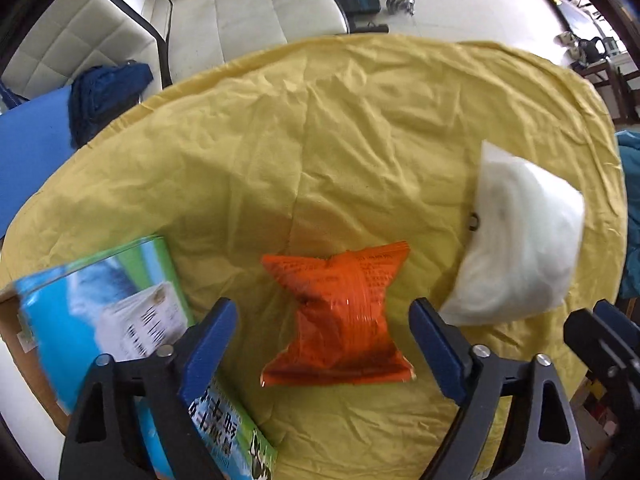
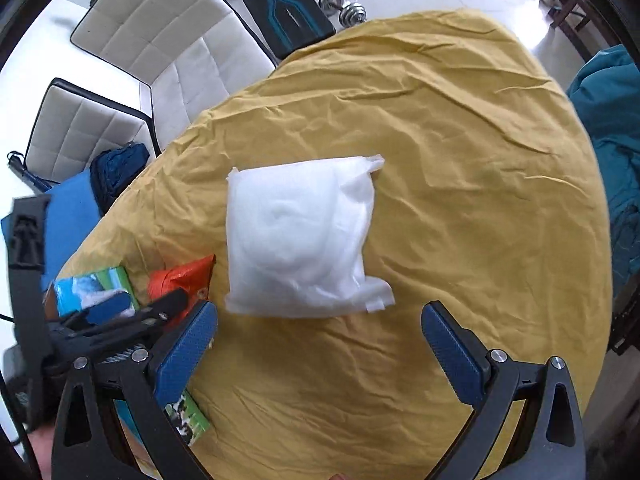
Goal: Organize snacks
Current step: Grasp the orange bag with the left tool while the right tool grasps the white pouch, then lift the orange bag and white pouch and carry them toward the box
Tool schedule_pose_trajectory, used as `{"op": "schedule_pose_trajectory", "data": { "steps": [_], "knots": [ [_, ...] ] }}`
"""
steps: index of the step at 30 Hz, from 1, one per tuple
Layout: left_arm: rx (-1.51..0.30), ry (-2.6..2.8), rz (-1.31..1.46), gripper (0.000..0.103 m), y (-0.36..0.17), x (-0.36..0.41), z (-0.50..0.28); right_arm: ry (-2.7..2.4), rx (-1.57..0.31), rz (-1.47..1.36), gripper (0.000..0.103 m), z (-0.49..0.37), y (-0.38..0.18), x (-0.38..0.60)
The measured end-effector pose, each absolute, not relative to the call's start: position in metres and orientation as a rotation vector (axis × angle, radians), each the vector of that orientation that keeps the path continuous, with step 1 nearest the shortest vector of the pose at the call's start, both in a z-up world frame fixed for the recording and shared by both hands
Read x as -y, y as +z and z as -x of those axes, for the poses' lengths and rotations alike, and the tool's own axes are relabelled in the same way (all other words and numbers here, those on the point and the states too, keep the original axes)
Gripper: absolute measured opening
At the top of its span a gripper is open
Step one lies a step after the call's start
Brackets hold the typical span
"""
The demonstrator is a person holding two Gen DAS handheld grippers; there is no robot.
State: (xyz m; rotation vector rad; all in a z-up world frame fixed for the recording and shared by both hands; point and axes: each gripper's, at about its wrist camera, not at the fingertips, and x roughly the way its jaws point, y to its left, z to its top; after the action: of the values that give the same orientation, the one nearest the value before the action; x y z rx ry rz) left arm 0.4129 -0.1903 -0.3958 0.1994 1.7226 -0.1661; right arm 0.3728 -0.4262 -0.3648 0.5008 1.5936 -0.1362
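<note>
An orange snack packet (image 1: 340, 320) lies on the yellow cloth (image 1: 320, 140), right in front of my open left gripper (image 1: 322, 322), between its blue fingers and untouched. A white plastic packet (image 1: 520, 240) lies to its right. In the right wrist view that white packet (image 2: 300, 236) sits just beyond my open right gripper (image 2: 320, 320). The orange packet (image 2: 180, 276) shows at the left there, partly hidden by the left gripper. A green and blue carton (image 1: 120, 312) stands at the cloth's left edge.
White padded chairs (image 2: 160, 40) stand behind the round table. A dark blue cloth (image 1: 104, 96) and a blue sheet (image 1: 28, 152) lie at the left. Dumbbells (image 2: 344, 8) rest on the floor. Teal fabric (image 2: 616, 140) hangs at the right.
</note>
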Motion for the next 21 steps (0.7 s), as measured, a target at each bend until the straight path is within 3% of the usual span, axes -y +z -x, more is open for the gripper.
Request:
{"op": "schedule_pose_trajectory", "data": {
  "steps": [1,2,6,12,16,21],
  "knots": [
    [-1.735,-0.163,-0.202,0.07,-0.403,0.192,-0.414,-0.134,-1.603,-0.513,0.103,-0.378,-0.371,0.426],
    [-1.744,-0.158,-0.205,0.059,-0.409,0.192,-0.415,-0.128,-1.613,-0.529,0.103,-0.383,-0.378,0.424],
    [-1.764,-0.161,-0.158,0.047,-0.42,0.193,-0.416,-0.111,-1.65,-0.579,0.103,-0.402,-0.4,0.419],
    [-1.737,-0.152,-0.134,0.047,-0.422,0.195,-0.412,-0.156,-1.723,-0.562,0.103,-0.42,-0.43,0.408],
    [-1.739,-0.149,-0.125,0.047,-0.421,0.195,-0.415,-0.197,-1.763,-0.502,0.087,-0.423,-0.444,0.405],
    [-1.738,-0.142,-0.123,0.046,-0.426,0.193,-0.416,-0.159,-1.777,-0.468,0.076,-0.418,-0.442,0.41]
  ]
}}
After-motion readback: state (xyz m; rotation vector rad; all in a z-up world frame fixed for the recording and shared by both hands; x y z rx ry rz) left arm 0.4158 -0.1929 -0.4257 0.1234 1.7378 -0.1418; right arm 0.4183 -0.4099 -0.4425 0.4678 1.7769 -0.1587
